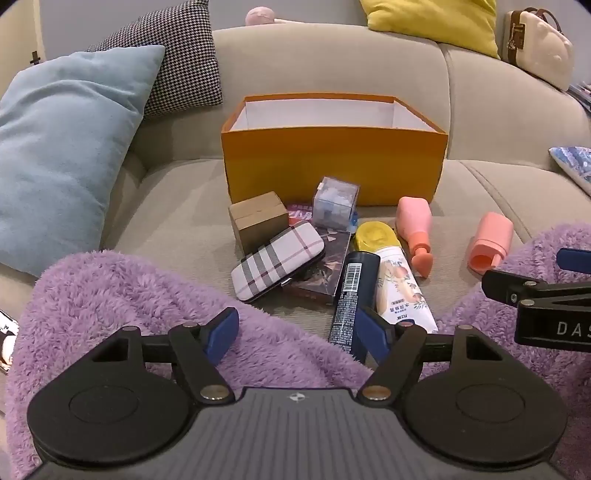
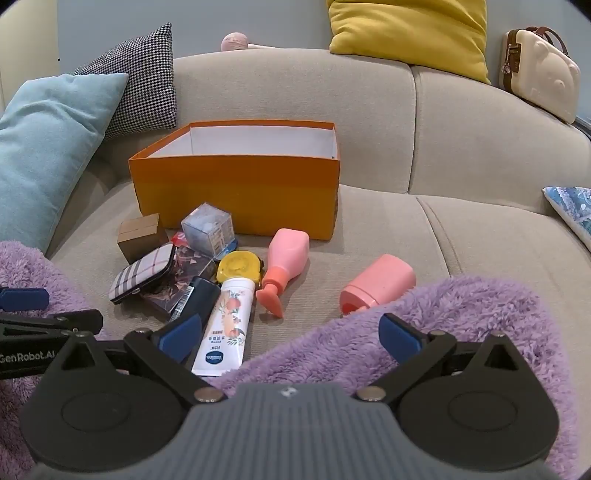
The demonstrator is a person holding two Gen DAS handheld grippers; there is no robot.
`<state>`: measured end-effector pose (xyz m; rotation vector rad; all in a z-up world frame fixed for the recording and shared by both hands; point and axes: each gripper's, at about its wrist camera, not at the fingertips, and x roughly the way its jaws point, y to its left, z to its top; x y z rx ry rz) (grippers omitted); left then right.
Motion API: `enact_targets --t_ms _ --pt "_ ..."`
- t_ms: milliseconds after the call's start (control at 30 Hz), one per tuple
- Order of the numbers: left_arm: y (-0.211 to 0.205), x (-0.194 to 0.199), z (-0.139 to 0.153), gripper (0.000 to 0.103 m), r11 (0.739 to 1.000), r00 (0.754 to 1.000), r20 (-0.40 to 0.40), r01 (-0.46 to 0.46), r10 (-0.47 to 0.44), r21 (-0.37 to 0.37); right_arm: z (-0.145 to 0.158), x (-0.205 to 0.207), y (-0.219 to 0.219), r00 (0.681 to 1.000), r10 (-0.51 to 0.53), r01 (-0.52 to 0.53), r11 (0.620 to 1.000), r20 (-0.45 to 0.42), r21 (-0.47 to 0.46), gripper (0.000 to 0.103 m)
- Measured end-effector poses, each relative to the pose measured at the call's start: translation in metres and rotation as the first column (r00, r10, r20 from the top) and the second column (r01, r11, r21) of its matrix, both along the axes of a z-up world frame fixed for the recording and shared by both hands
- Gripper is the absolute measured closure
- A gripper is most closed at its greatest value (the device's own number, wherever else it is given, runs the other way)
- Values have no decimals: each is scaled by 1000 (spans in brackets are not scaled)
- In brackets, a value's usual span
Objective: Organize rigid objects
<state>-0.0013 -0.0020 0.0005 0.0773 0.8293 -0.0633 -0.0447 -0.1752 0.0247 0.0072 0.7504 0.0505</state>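
**Both grippers spread wide above a sofa pile, nothing grasped**

The left gripper [image 1: 297, 332] hangs with its blue-padded fingers [image 1: 221, 334] spread apart and nothing between them; under it lies fluffy purple fabric [image 1: 110, 295]. The right gripper [image 2: 291, 336] is likewise released, its pads wide apart over the same fuzzy purple cloth, gripping nothing.

Straight ahead of both tools, on the beige fabric sofa seat [image 1: 177, 206], stands an open orange cardboard box with a white lining [image 1: 332, 166]; what its floor holds cannot be seen from here. Between the box and the grippers lies a cluster of rigid items. Nearest the left gripper's right finger are a black cylindrical can with a barcode [image 1: 352, 291] and, touching it, a white printed tube with a yellow cap [image 1: 397, 284]. A plaid hard-shell case [image 1: 277, 264] rests on a dark patterned flat box [image 1: 325, 266], ahead of the left gripper. Beyond them sit a small brown cardboard box [image 1: 258, 221] and a clear plastic cube [image 1: 334, 201], just before the orange box. A pink plastic bottle lying on its side [image 2: 284, 269] is ahead of the right gripper, and a stubby pink flip-top container [image 2: 380, 284] lies apart, touching the purple fabric's edge.

Farther off are a light blue cushion [image 1: 62, 147], a yellow cushion [image 2: 410, 33] and a cream handbag [image 2: 539, 74].
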Motion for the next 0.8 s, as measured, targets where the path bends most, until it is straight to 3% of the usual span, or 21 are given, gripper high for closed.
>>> enact_targets --t_ms 800 --pt "1 1 0 17 1000 1000 -6 -21 21 -1 -1 -1 -1 1000 0 0 1000 -2 -1 1"
